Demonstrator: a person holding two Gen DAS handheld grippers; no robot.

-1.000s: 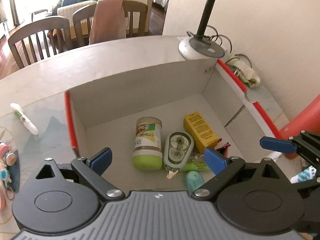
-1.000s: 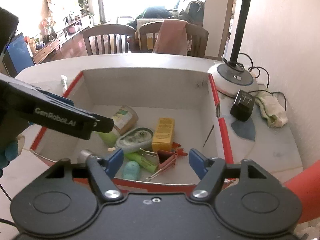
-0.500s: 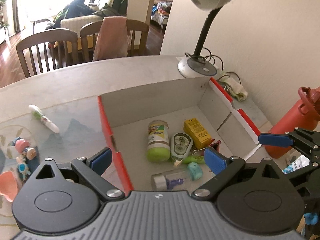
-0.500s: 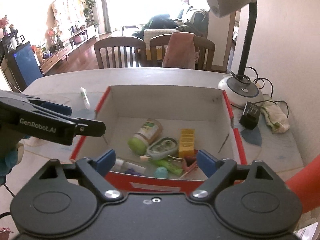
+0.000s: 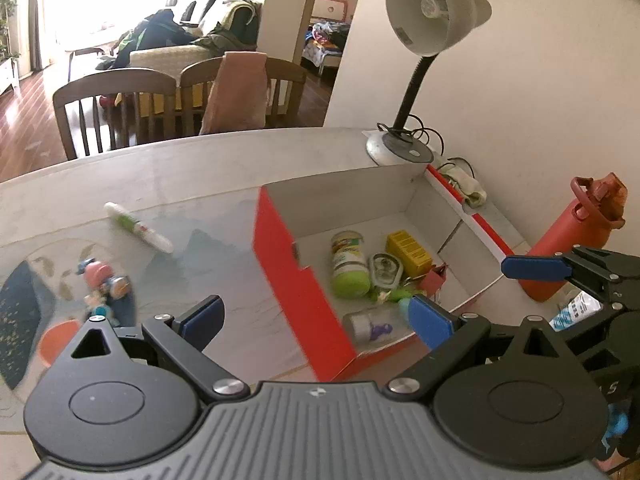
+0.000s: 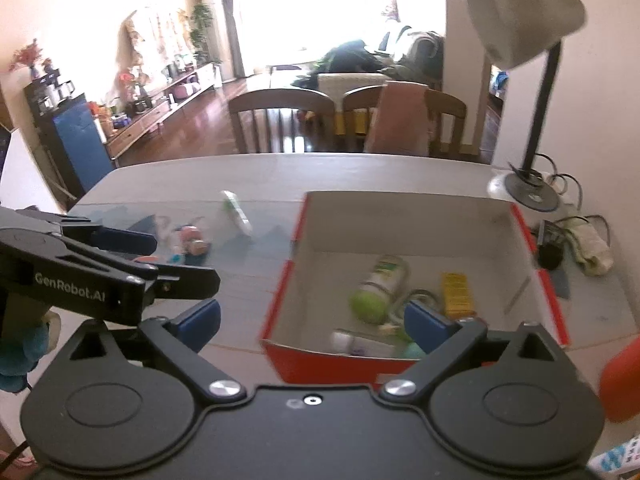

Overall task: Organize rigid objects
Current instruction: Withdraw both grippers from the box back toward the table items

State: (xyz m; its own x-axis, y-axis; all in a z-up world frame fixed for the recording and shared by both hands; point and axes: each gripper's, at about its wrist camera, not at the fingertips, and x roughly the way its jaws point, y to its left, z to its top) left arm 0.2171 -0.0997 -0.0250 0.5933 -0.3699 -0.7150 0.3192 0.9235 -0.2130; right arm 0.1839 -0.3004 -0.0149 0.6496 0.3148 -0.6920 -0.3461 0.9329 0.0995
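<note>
A red cardboard box [image 5: 288, 268] with a white inside lies open on the table. In it are a green-capped jar [image 5: 348, 270], a correction tape [image 5: 384, 268], a yellow carton [image 5: 408, 252], a pink binder clip [image 5: 434, 280] and a small clear bottle [image 5: 368, 326]. My left gripper [image 5: 316, 316] hangs open and empty over the box's near left corner. My right gripper [image 6: 314, 322] is in front of the box [image 6: 320, 364], its jaws opening with nothing between them. A white-and-green tube [image 5: 138, 228] and small figurines [image 5: 104, 280] lie left of the box.
A desk lamp [image 5: 432, 20] stands behind the box against the wall. A red water bottle [image 5: 572, 232] stands to the right of the box. A black adapter [image 6: 550, 248] and a cloth [image 6: 592, 244] lie near the lamp base. Chairs line the table's far edge.
Both grippers have pulled back and risen away from the box, which now looks smaller and farther. The right jaws have spread wider. The left view has swung toward the tube and figurines.
</note>
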